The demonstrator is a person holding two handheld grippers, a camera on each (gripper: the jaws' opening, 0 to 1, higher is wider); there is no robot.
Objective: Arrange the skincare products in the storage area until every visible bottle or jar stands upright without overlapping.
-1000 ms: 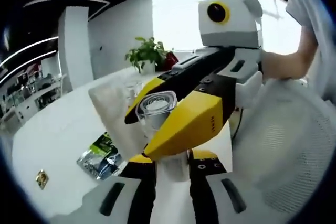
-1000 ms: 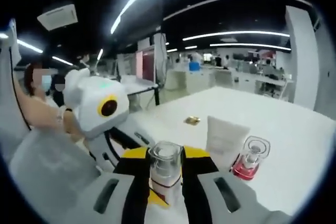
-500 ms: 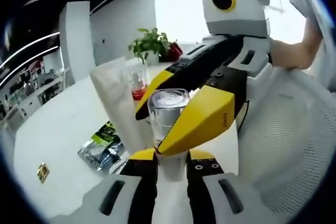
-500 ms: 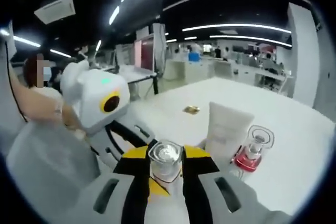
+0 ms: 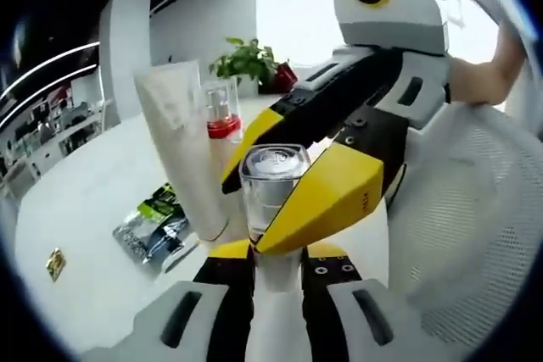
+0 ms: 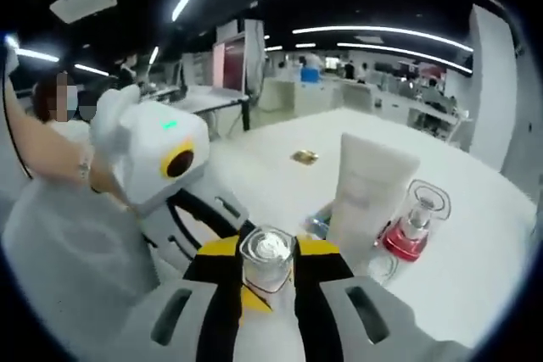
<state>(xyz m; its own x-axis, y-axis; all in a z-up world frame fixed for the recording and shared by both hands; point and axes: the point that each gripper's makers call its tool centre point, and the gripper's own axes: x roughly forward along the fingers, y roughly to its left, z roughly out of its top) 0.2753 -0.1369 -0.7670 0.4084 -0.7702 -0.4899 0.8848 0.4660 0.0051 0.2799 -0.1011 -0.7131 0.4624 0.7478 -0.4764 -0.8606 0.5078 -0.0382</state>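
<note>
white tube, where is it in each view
Left gripper view: the white tube stands left of centre, behind the clear-capped bottle.
Right gripper view: the tube stands right of centre.
Shared landmark: the red-based bottle stands right beside the tube.

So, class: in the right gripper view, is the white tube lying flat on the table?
No. The white tube stands upright on the table, beside the red-based bottle.
</note>
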